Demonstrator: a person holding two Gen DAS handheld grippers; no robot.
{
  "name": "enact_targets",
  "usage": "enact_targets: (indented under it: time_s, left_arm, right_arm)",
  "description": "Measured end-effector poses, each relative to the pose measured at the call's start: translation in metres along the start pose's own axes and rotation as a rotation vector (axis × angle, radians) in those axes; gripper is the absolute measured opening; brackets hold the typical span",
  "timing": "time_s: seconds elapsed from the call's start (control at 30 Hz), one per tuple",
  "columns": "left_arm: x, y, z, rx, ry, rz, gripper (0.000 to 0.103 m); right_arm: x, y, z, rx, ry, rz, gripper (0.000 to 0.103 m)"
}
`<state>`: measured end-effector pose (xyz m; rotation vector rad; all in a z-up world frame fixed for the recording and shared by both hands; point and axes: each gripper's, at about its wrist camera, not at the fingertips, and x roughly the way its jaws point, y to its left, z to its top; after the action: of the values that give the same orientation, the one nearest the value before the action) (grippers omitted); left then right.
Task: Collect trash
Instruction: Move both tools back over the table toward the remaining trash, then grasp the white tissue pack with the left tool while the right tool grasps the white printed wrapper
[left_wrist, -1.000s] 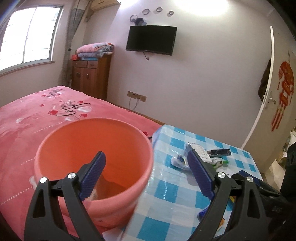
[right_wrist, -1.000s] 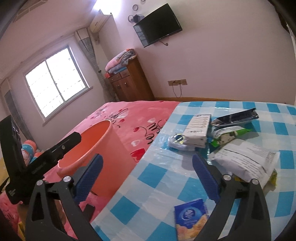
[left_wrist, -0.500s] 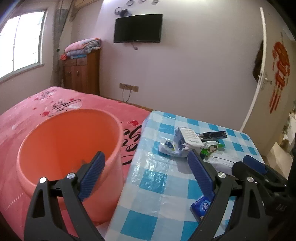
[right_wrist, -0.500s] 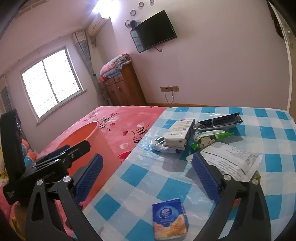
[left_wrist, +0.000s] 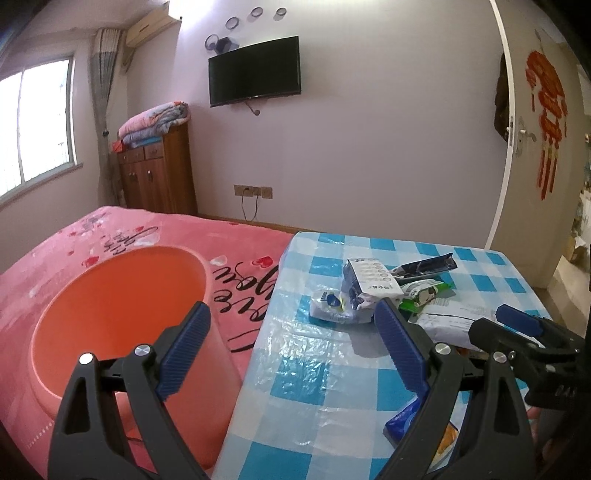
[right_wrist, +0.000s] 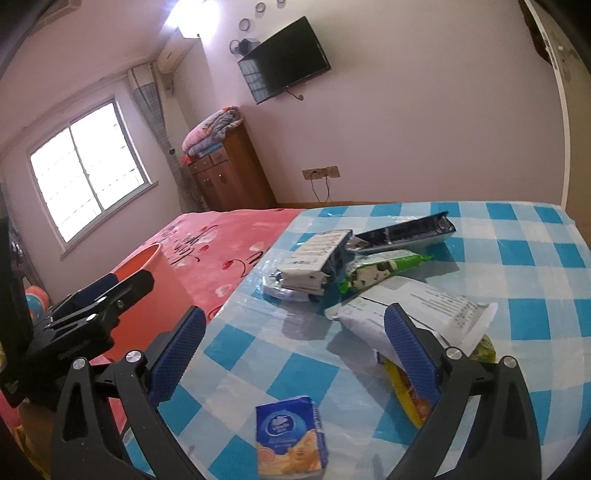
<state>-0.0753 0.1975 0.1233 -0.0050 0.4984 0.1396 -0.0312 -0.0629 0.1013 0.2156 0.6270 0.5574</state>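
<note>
1. My left view shows the blue tissue pack (left_wrist: 402, 424) mostly behind the near finger.
2. The white mailer bag (right_wrist: 413, 306) covers most of a yellow wrapper (right_wrist: 402, 387); its print is unreadable.
3. The orange bucket (left_wrist: 122, 317) hides its bottom from me.

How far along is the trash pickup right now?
Barely started. Nothing visible in the orange bin; its bottom is hidden. Both the left gripper and right gripper are open and empty. The tissue pack and wrappers are on the table.
</note>
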Motion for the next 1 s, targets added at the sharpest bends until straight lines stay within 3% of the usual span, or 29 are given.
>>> enact_targets:
  time_s: [1.0]
  left_arm:
    - [0.039, -0.058, -0.019, 0.067, 0.131, -0.124, 0.094]
  right_arm:
    - [-0.022, -0.078, -0.012, 0.088, 0.023, -0.112, 0.096]
